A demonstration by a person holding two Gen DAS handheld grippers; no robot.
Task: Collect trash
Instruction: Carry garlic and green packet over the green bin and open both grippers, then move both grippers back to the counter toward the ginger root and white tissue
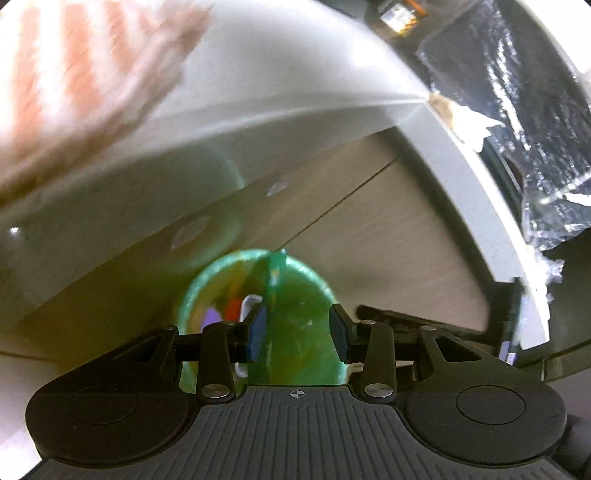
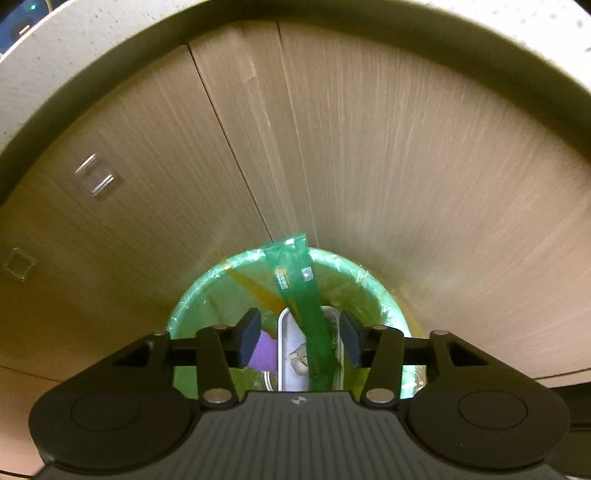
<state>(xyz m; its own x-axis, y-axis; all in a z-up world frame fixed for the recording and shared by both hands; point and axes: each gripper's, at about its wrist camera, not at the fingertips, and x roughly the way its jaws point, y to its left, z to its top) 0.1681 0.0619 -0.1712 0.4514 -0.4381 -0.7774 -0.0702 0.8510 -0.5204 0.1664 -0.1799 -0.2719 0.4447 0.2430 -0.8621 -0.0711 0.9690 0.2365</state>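
Observation:
A round bin with a green liner [image 2: 207, 280] stands on the floor against wooden cabinet fronts. My right gripper [image 2: 300, 340] hangs straight above it, open. A long green wrapper [image 2: 299, 295] stands on end between its pads, touching neither, its lower end down in the bin. Under it lie a white tray [image 2: 286, 347] and a purple scrap [image 2: 264, 354]. In the left wrist view the bin [image 1: 314, 280] sits below my left gripper [image 1: 298, 332], which is open and holds nothing. The green wrapper [image 1: 275, 280] shows there close to the left pad, with red and purple bits beside it.
Wooden cabinet doors [image 2: 406, 166] rise behind the bin under a pale countertop edge [image 2: 332, 14]. In the left wrist view the white counter [image 1: 295, 66] carries a blurred red-and-white striped cloth [image 1: 74, 74]. Crumpled clear plastic [image 1: 535, 129] lies at the right.

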